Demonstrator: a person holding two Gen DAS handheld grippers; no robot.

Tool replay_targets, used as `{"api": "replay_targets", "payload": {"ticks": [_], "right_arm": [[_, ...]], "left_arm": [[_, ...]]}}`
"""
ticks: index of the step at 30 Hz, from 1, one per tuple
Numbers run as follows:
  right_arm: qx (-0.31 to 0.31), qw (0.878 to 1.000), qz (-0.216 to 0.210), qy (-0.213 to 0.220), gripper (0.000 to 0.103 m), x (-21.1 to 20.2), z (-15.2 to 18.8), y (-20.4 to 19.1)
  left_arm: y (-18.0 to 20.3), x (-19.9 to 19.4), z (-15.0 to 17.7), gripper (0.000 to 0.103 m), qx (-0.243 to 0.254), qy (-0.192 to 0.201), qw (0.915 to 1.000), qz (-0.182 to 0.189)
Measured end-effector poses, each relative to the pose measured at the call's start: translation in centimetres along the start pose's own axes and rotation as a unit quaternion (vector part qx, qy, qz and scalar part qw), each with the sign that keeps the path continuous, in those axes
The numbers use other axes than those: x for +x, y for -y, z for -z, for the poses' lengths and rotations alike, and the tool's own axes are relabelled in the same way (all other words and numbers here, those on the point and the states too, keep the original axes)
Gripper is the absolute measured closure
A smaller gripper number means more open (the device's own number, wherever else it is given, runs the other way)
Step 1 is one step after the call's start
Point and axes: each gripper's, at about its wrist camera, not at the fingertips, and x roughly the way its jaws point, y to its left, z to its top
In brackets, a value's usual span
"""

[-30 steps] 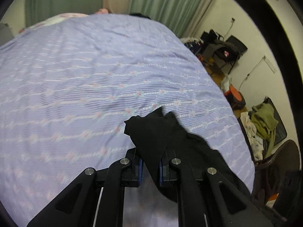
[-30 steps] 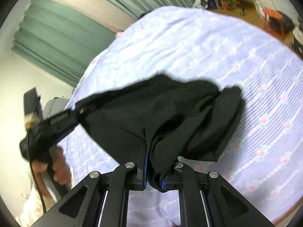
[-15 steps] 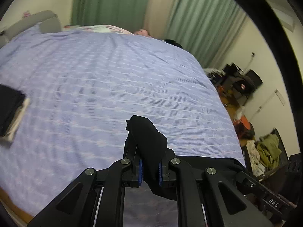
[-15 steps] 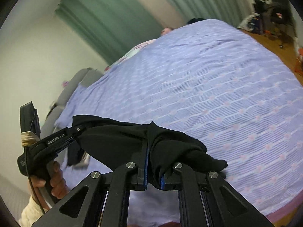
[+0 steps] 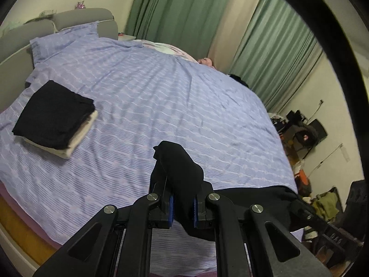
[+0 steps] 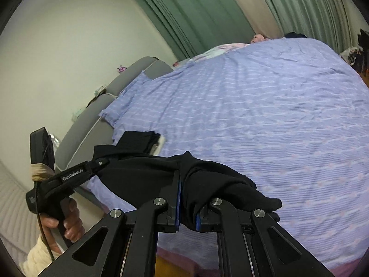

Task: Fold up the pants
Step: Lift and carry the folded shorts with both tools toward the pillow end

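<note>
Pads of the left gripper (image 5: 182, 207) are clamped on a bunched edge of the black pants (image 5: 180, 173), and the right gripper (image 6: 187, 210) is pinched the same way on another bunch of the same cloth, so we have both sets of jaws nearly closed with fabric between the blue pads. Between our two grips the pants hang as a slack dark band, held up in the air at the near side of the bed (image 5: 161, 97), not lying on it; from the right wrist view the cloth runs across to the left gripper, which a hand (image 6: 62, 221) in a cream sleeve (image 6: 37, 258) holds by the handle. We judge the fold as barely under way: the garment is crumpled and lumpy at both pinch points, no flat crease or clean edge shows, and we cannot tell waistband from legs. What we reckon is left: spread it on the lilac striped bedcover, line up the legs, fold it over, smooth it down. The fabric looks thin, soft and matte, drooping readily, so we expect it to sag and twist. Farther out on the bed sits a stack of folded clothes (image 5: 55, 120), black on top of cream, near the pillow (image 5: 66, 39) and grey headboard (image 5: 83, 18). Green curtains (image 5: 175, 11) hang beyond the bed.
</note>
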Motion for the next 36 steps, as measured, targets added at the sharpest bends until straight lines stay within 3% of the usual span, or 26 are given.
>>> {"api": "replay_targets", "payload": {"ticks": [4, 10, 20, 27, 33, 36], "right_arm": [[0.025, 1.000, 0.010, 0.007, 0.093, 2.9, 1.8, -6.4], [0.014, 1.000, -0.006, -0.006, 0.093, 6.5, 2.3, -14.0], [-0.071, 0.996, -0.055, 0.000, 0.093, 10.2, 0.1, -21.8], [-0.084, 0.995, -0.051, 0.014, 0.093, 13.3, -1.7, -25.8], [-0.051, 0.997, -0.008, 0.059, 0.093, 17.5, -2.6, -30.5], [-0.008, 0.997, 0.038, 0.065, 0.093, 20.0, -3.1, -32.4]], "left_arm": [[-6.6, -2.5, -2.2, 0.090, 0.025, -0.006, 0.9997, 0.000], [-14.2, -6.1, -4.6, 0.090, 0.008, 0.009, 0.9999, -0.011], [-21.1, -9.0, -8.7, 0.090, -0.049, 0.053, 0.9971, -0.024], [-25.3, -8.1, -14.7, 0.090, -0.045, 0.059, 0.9972, 0.009], [-29.8, -4.5, -22.1, 0.090, 0.015, 0.015, 0.9979, 0.061], [-31.6, -1.6, -26.7, 0.090, 0.049, -0.036, 0.9936, 0.095]]}}
